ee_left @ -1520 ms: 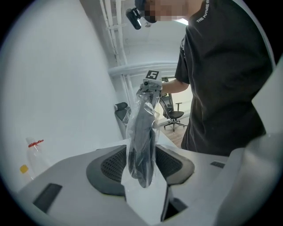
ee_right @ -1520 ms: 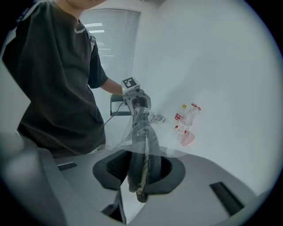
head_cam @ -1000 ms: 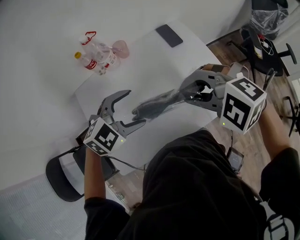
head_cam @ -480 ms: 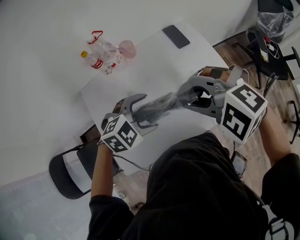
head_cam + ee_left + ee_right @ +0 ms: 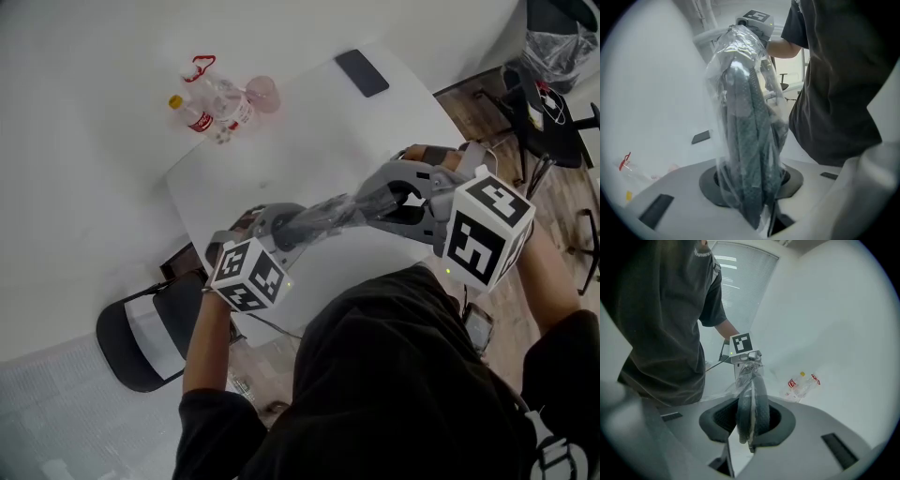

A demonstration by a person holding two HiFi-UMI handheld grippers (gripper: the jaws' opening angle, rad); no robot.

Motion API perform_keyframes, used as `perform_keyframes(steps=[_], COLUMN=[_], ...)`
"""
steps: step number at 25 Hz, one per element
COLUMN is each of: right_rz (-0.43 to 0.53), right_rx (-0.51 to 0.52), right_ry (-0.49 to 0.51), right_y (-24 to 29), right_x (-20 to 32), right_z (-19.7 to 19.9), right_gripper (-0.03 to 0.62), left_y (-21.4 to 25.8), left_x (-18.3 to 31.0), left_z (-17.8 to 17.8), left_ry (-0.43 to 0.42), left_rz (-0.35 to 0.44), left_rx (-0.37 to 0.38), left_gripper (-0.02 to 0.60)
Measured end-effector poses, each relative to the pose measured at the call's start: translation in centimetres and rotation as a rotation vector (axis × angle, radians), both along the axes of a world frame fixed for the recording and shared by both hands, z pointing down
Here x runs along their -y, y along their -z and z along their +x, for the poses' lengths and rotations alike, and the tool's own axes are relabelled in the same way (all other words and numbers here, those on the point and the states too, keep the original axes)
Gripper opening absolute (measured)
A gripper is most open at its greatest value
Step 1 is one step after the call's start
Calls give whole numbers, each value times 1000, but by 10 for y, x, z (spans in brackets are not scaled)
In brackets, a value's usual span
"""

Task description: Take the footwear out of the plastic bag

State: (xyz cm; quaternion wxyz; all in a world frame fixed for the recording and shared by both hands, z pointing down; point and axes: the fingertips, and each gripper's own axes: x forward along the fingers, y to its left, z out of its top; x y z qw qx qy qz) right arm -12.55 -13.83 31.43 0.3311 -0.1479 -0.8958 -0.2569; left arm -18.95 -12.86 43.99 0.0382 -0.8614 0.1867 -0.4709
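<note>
**Both ends of the bagged footwear (image 5: 752,136) are clamped**

The left hand-held gripper (image 5: 272,225) has just been closing its jaws. Its own view shows them pressed on the lower end of the clear plastic bag (image 5: 328,211), with the dark, patterned footwear inside caught between the pads. The right hand-held gripper (image 5: 394,192) has its jaws partly closed on the opposite end. There, a dark curved edge of the footwear, wrapped in crinkled plastic, sits squeezed between its pads.

The bag stretches in a slanted line between the two tools, held above the white bench (image 5: 309,112), with the footwear fully inside it. From the head view, the right tool is the higher one, and each marker cube faces the camera.

Clear bottles (image 5: 211,103) with red labels lie near the bench's far left corner, well apart from the bag. A dark phone (image 5: 362,72) lies flat near the far edge. A black chair (image 5: 141,342) stands beside the near left side of the bench. The person's dark-shirted torso (image 5: 403,375) fills the foreground and hides the near edge of the bench.
</note>
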Motion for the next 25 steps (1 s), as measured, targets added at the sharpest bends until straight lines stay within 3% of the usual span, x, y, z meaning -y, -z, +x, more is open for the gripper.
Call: perform_keyframes(steps=[7, 17, 25], right_rz=[-24, -31, -34], right_rx=[-20, -3, -3], right_ry=[14, -26, -51], right_y=[-11, -12, -10], right_x=[-4, 2, 9], right_z=[1, 8, 16], right_gripper=[81, 80, 78], left_y=[-5, -14, -13], left_x=[-9, -8, -8], left_z=[-4, -17, -34], left_ry=[15, 39, 82], left_rz=[-29, -7, 9], left_rx=[-16, 19, -13], left_gripper=[146, 146, 146])
